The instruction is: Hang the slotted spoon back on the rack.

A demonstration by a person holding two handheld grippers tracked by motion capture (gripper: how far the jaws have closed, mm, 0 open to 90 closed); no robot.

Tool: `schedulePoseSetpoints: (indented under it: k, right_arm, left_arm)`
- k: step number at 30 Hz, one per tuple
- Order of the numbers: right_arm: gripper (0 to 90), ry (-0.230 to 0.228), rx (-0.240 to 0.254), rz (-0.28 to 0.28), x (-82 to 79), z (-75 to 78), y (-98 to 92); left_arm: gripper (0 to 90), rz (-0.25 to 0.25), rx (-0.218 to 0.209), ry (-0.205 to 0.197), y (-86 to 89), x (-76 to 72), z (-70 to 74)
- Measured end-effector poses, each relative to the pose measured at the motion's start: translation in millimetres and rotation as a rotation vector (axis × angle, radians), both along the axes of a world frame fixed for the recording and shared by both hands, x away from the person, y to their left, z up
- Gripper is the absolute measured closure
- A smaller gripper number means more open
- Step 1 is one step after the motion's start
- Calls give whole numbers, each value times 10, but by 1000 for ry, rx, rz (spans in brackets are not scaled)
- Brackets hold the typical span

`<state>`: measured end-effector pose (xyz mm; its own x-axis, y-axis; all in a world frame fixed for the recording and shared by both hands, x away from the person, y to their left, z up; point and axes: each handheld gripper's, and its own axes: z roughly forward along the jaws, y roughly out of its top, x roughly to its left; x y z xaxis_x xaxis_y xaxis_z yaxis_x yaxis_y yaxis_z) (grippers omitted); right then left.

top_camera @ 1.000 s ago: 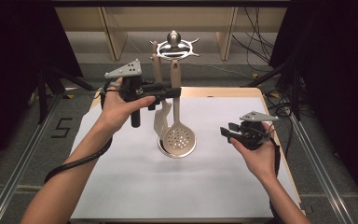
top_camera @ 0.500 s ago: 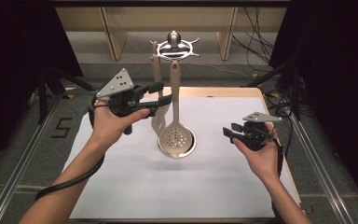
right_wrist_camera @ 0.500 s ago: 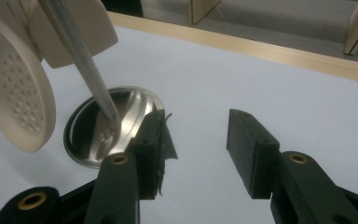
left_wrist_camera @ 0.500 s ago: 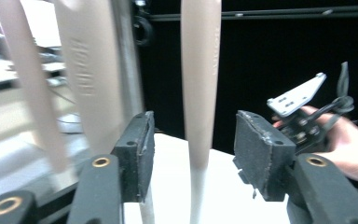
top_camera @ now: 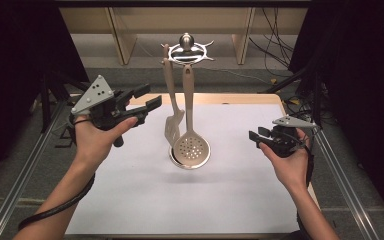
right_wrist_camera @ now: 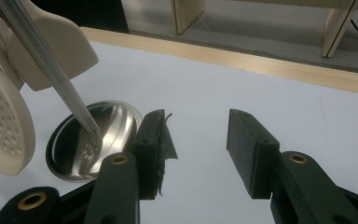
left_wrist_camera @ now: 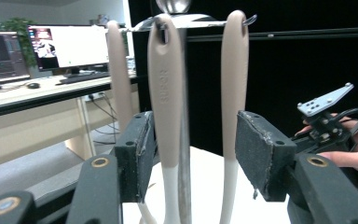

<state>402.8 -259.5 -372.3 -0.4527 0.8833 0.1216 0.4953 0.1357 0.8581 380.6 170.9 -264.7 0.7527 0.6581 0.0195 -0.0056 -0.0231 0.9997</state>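
A metal utensil stand (top_camera: 186,47) rises from a round base (right_wrist_camera: 98,135) on the white table sheet. A beige skimmer (top_camera: 191,150) and a slotted spatula (top_camera: 174,125) hang from its hooks. My left gripper (top_camera: 149,97) is held above the table to the left of the stand. Its jaws have just been opening and stand open with nothing between them. In the left gripper view the gripper (left_wrist_camera: 191,144) points at three beige handles (left_wrist_camera: 165,79) hanging farther off. At the right, my right gripper (top_camera: 257,135) is open and holds nothing. It (right_wrist_camera: 196,135) points low towards the base and the skimmer head (right_wrist_camera: 0,121).
The white sheet (top_camera: 130,200) covers a wooden table with a bare far edge (top_camera: 240,99). Metal rails (top_camera: 25,175) run along both sides. Wooden legs and cables stand behind the stand. Desks with monitors (left_wrist_camera: 70,46) lie beyond in the left gripper view.
The left gripper let go of the skimmer's handle, opened and drew back to the left, away from the stand. The right hand has barely moved.
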Motion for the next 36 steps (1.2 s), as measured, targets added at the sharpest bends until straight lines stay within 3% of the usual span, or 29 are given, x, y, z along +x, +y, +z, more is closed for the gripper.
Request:
schedulePoseSetpoints:
  k: [4, 5, 9, 10, 11, 12, 14, 18, 19, 20, 22, 25, 26, 27, 29, 32, 34, 36]
  right_arm:
    - [578, -5, -13, 15, 37, 22, -6]
    - [578, 15, 9, 3, 29, 23, 14]
    - [578, 35, -11, 9, 63, 5, -22]
    - [578, 28, 11, 13, 75, -13, -24]
    - [578, -4, -25, 17, 93, -18, -61]
    - [578, 20, 6, 2, 80, -28, -47]
    - [578, 10, -14, 3, 85, -38, -87]
    - [578, 33, -13, -21, 38, -28, -101]
    - [578, 15, -25, -16, 33, -27, -127]
    - [578, 24, -27, -30, 24, -28, -132]
    - [578, 20, -30, -26, 21, -46, -159]
    - [578, 40, -1, -54, -10, -61, -160]
    - [578, 25, -21, -52, 1, -72, -173]
    - [578, 20, -46, -41, 10, -71, -193]
    - [578, 25, -18, -37, 10, -80, -182]
    - [578, 15, -33, -35, 17, -84, -189]
    - [578, 33, -13, -44, 12, -90, -165]
    - [578, 33, -19, -41, 17, -95, -165]
  left_arm:
    - [458, 16, -7, 15, 43, 2, -86]
    - [457, 22, 0, 13, 55, 8, -101]
    - [456, 62, 16, 6, 84, 29, -175]
    - [456, 72, 27, 1, 92, 34, -191]
    - [456, 81, 32, 6, 100, 32, -208]
    - [456, 89, 34, 6, 114, 35, -221]
    - [455, 97, 37, 9, 149, 42, -251]
    - [452, 115, 52, 15, 231, 39, -329]
    - [452, 118, 57, 16, 249, 39, -350]
    - [452, 122, 62, 34, 267, 27, -385]
    - [452, 140, 78, 22, 328, 41, -452]
    - [452, 171, 89, 37, 419, 65, -562]
    - [452, 187, 95, 41, 460, 73, -605]
    - [451, 195, 93, 43, 479, 78, -631]
    - [450, 219, 99, 49, 535, 89, -696]
    - [449, 249, 88, 62, 600, 103, -788]
    - [448, 254, 74, 85, 624, 101, -838]
    - [447, 267, 82, 74, 655, 110, -874]
